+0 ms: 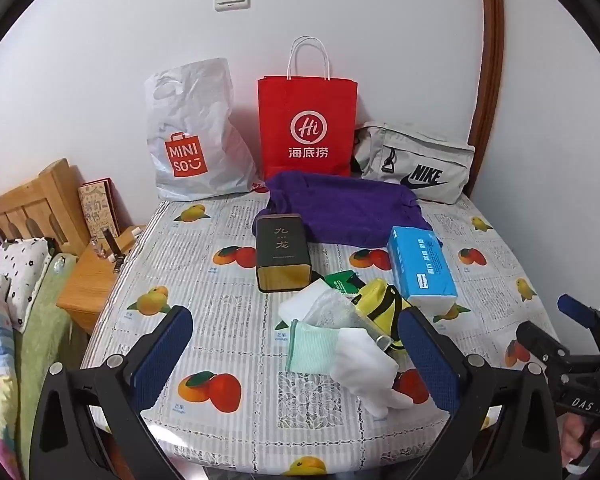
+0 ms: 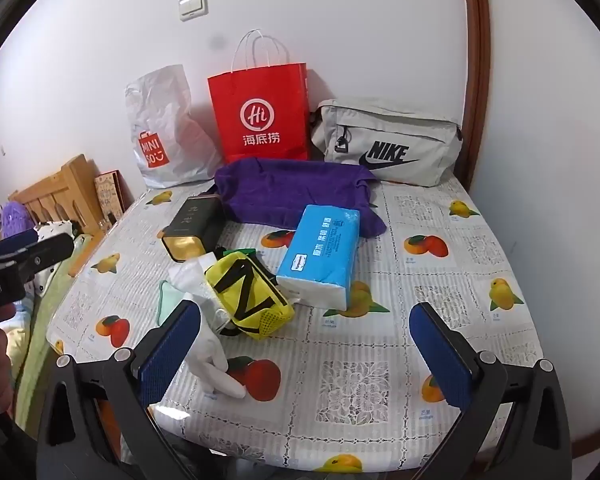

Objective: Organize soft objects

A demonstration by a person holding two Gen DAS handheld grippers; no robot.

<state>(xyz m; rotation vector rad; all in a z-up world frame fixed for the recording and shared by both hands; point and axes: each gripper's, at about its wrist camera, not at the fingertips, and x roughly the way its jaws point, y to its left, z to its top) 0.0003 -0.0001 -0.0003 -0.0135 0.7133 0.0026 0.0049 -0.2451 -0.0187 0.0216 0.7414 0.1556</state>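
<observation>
On the fruit-print tablecloth (image 1: 220, 308) lies a white glove with a green cuff (image 1: 364, 368) (image 2: 216, 356). A yellow mesh pouch (image 1: 380, 300) (image 2: 248, 292) rests just behind it. Farther back are a blue tissue pack (image 1: 420, 264) (image 2: 320, 252) and a crumpled purple towel (image 1: 340, 208) (image 2: 284, 188). My left gripper (image 1: 295, 320) hangs open above the near edge, its fingers either side of the glove without touching it. My right gripper (image 2: 305, 308) is open too, holding nothing, to the right of the pouch and glove.
A dark tea tin (image 1: 282, 252) lies left of the towel. Against the wall stand a white Miniso bag (image 1: 192, 140), a red paper bag (image 1: 308, 128) and a grey Nike bag (image 1: 416, 164). A wooden nightstand (image 1: 88, 280) and a bed sit left of the table.
</observation>
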